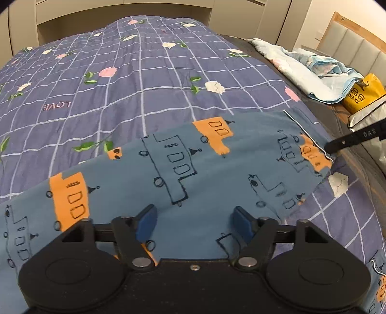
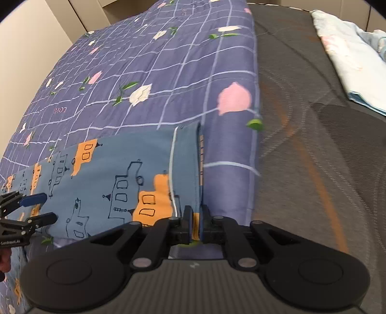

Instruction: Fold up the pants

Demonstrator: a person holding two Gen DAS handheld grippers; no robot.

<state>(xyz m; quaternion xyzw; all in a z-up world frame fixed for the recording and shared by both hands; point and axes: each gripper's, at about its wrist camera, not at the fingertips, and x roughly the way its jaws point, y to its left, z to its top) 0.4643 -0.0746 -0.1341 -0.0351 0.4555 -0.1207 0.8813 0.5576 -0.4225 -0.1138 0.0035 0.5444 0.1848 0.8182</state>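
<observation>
Blue pants [image 1: 188,183] with orange patches and drawn houses lie across the purple checked quilt [image 1: 120,84]. My left gripper [image 1: 194,227] is open, its blue pads apart just above the pants' middle. My right gripper [image 2: 196,225] is shut on the pants' cuff [image 2: 185,164], at the hem with white piping. In the left wrist view the right gripper's finger [image 1: 347,141] reaches the cuff at the right. In the right wrist view the left gripper [image 2: 47,209] shows open at the far left over the pants [image 2: 108,174].
The quilt [image 2: 144,72] ends at a grey mattress [image 2: 313,145] on the right. A light blue blanket [image 1: 301,65] and a yellow bag [image 1: 364,94] lie near the headboard [image 1: 357,41]. Wardrobes [image 1: 120,9] stand beyond the bed.
</observation>
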